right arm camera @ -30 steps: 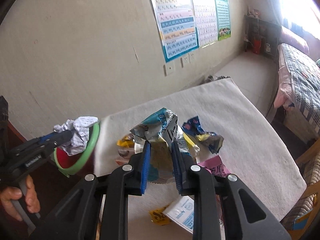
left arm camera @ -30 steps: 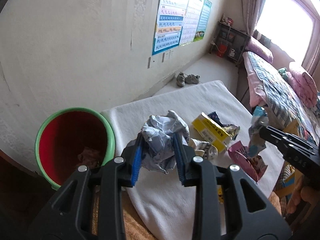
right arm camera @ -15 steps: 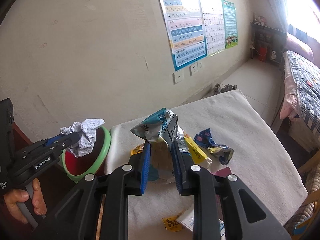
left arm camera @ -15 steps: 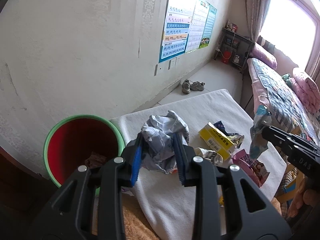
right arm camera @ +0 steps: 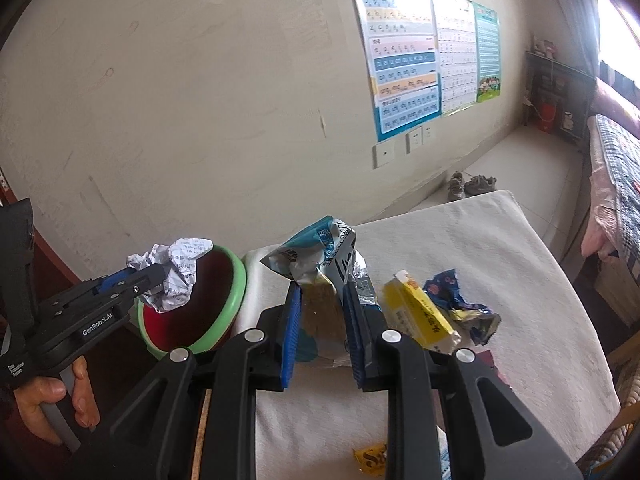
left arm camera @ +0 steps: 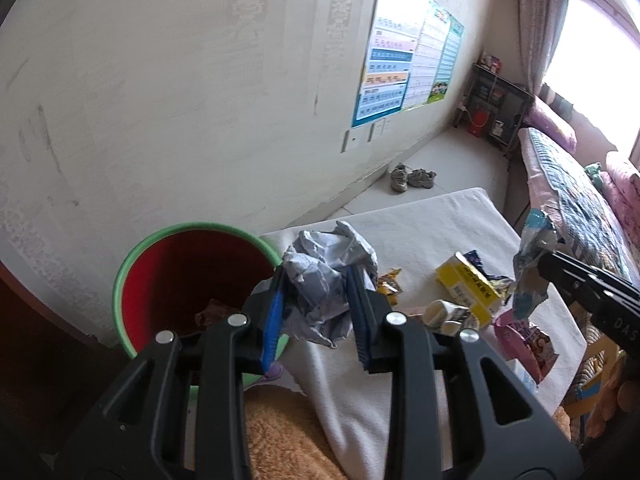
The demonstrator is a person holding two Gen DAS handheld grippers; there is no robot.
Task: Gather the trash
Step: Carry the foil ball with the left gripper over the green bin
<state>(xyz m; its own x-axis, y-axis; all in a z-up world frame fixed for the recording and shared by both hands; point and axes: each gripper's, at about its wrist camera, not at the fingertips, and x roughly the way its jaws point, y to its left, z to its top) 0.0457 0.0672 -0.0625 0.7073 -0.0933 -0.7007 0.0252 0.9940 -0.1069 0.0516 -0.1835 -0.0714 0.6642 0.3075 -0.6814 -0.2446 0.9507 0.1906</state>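
Observation:
My left gripper (left arm camera: 318,312) is shut on a crumpled ball of grey-white paper (left arm camera: 328,276), held by the right rim of the red bin with a green rim (left arm camera: 136,264). In the right wrist view that paper ball (right arm camera: 180,268) hangs over the bin (right arm camera: 234,300). My right gripper (right arm camera: 320,320) is shut on a teal and silver snack bag (right arm camera: 320,256), raised above the white-covered table (right arm camera: 500,280). The same bag (left arm camera: 532,264) shows at the right of the left wrist view.
On the table lie a yellow box (right arm camera: 420,312), a blue wrapper (right arm camera: 460,300), a pink packet (left arm camera: 528,340) and small yellow wrappers (right arm camera: 370,458). Some trash lies in the bin. A hand (right arm camera: 52,400) grips the left tool's handle. Shoes (left arm camera: 412,178) and a bed (left arm camera: 568,188) lie beyond.
Both grippers have moved left toward the bin, each keeping its load. The paper ball now sits beside the bin's rim, and the snack bag has come nearer to the bin.

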